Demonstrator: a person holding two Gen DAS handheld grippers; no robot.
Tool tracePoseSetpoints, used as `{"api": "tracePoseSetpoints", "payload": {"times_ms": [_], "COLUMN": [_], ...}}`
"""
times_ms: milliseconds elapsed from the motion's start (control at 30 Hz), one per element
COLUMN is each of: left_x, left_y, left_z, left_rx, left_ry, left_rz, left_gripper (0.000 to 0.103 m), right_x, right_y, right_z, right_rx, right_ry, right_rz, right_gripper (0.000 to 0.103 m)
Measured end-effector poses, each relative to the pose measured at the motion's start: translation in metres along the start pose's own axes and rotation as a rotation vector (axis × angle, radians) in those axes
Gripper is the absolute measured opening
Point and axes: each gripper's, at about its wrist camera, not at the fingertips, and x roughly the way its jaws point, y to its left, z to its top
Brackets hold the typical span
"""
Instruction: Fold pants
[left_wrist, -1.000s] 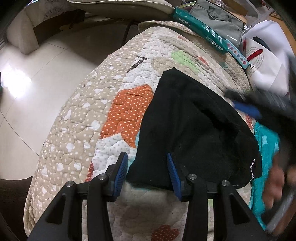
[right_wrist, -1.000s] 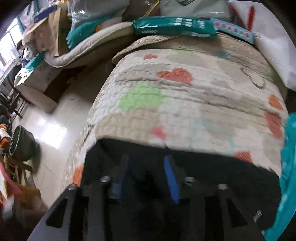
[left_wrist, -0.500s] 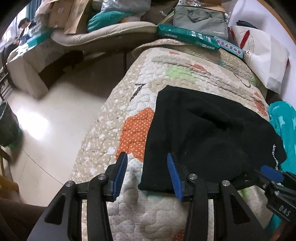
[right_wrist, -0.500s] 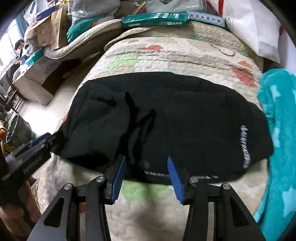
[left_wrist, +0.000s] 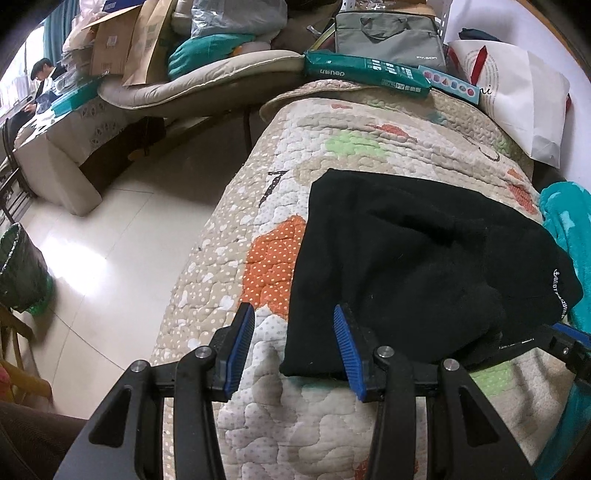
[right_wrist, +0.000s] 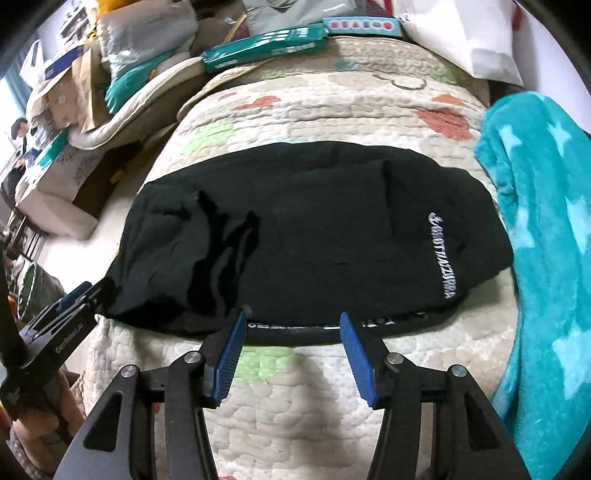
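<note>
Black pants (left_wrist: 406, 258) lie folded into a wide bundle on the patchwork quilt (left_wrist: 332, 155), white lettering near their right end (right_wrist: 443, 254). My left gripper (left_wrist: 292, 314) is open at the bundle's near left corner; that corner lies between the fingers without being pinched. The right gripper (right_wrist: 293, 316) is open too, its blue pads (right_wrist: 354, 350) just short of the pants' (right_wrist: 314, 229) near edge and printed waistband, nothing pressed between them. The left gripper (right_wrist: 74, 299) shows at that view's left edge, and the right gripper (left_wrist: 554, 332) at the other view's right edge.
A teal star blanket (right_wrist: 535, 221) lies right of the pants. A green box (left_wrist: 369, 70), a grey bag (left_wrist: 388, 33) and a white paper bag (left_wrist: 517, 96) crowd the quilt's far end. Left, the bed drops to shiny floor with a dark bin (left_wrist: 18, 269).
The right gripper pulled back from over the pants to their near edge and its jaws spread wider. The left gripper rolled and rose slightly, staying at the left corner.
</note>
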Motion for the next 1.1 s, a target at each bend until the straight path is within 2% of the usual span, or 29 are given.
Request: {"api": "tracePoseSetpoints", "payload": {"times_ms": [233, 533, 767, 900, 1000, 1100], "left_x": [0.005, 0.011, 0.011, 0.004, -0.004, -0.008], "left_y": [-0.003, -0.006, -0.005, -0.006, -0.016, -0.042], "left_z": [0.0, 0.0, 0.003, 0.012, 0.032, 0.055], "left_rx": [0.004, 0.006, -0.02, -0.036, -0.025, 0.056], "left_ry": [0.015, 0.034, 0.035, 0.041, 0.058, 0.062], "left_rz": [0.001, -0.004, -0.034, -0.095, -0.17, -0.228], "left_gripper": [0.044, 0.044, 0.044, 0.044, 0.044, 0.044], "right_x": [0.01, -0.003, -0.03, -0.032, -0.03, -0.016], "right_y": [-0.028, -0.047, -0.092, -0.121, -0.116, -0.116], "right_z": [0.001, -0.005, -0.015, -0.019, -0.017, -0.019], "right_rx": [0.137, 0.212, 0.363, 0.499, 0.479, 0.504], "right_ry": [0.027, 0.003, -0.074, -0.085, -0.103, -0.066], "right_rz": [0.02, 0.045, -0.031, -0.008, -0.013, 0.008], "right_gripper": [0.058, 0.058, 0.063, 0.063, 0.065, 0.066]}}
